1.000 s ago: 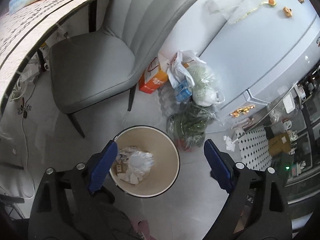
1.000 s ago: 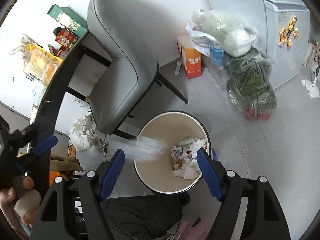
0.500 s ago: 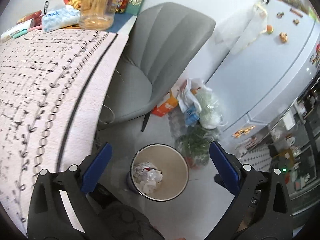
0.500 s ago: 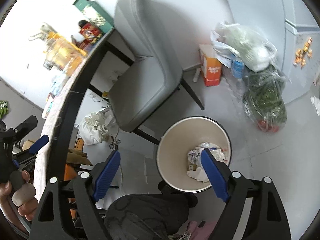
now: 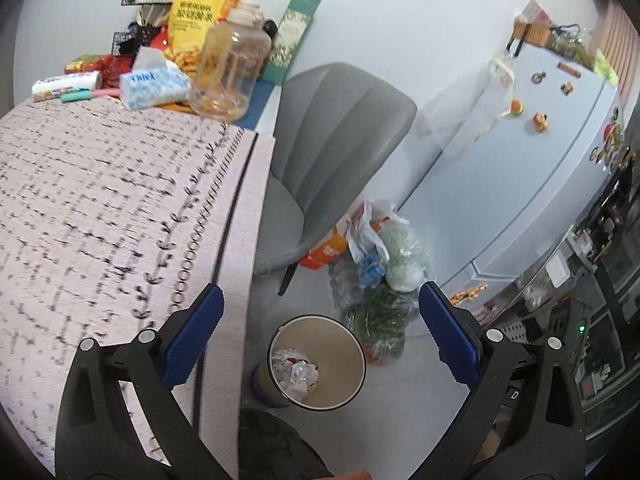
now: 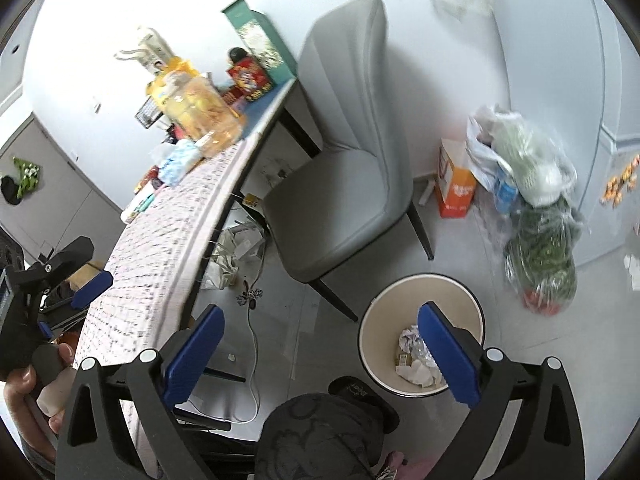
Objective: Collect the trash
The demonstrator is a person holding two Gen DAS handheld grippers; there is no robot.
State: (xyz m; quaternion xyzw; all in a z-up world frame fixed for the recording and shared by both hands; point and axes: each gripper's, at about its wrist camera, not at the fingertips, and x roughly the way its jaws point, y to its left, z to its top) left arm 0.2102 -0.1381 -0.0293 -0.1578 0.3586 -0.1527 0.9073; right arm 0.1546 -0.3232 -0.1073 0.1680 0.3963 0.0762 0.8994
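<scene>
The crumpled paper trash lies at the bottom of the round bin on the floor, just beside the end of the table. It looks light, soft and springy: wads like these likely squash under the pads and weigh next to nothing, so if you take another piece, pinch it across its thickest bunch, not a loose corner that may tear or slip.

Your left tool stands wide with nothing between its blue pads. Your right tool has its jaws opening, and nothing lies between them either; the bin only shows past its right pad.

Outward from the bin, a grey chair is tucked against the table, and bags of vegetables lean near an orange box by the fridge. On the far table end sit a tissue pack, a clear plastic jar and a yellow snack bag. From the right wrist view, more crumpled paper appears to lie under the table.
</scene>
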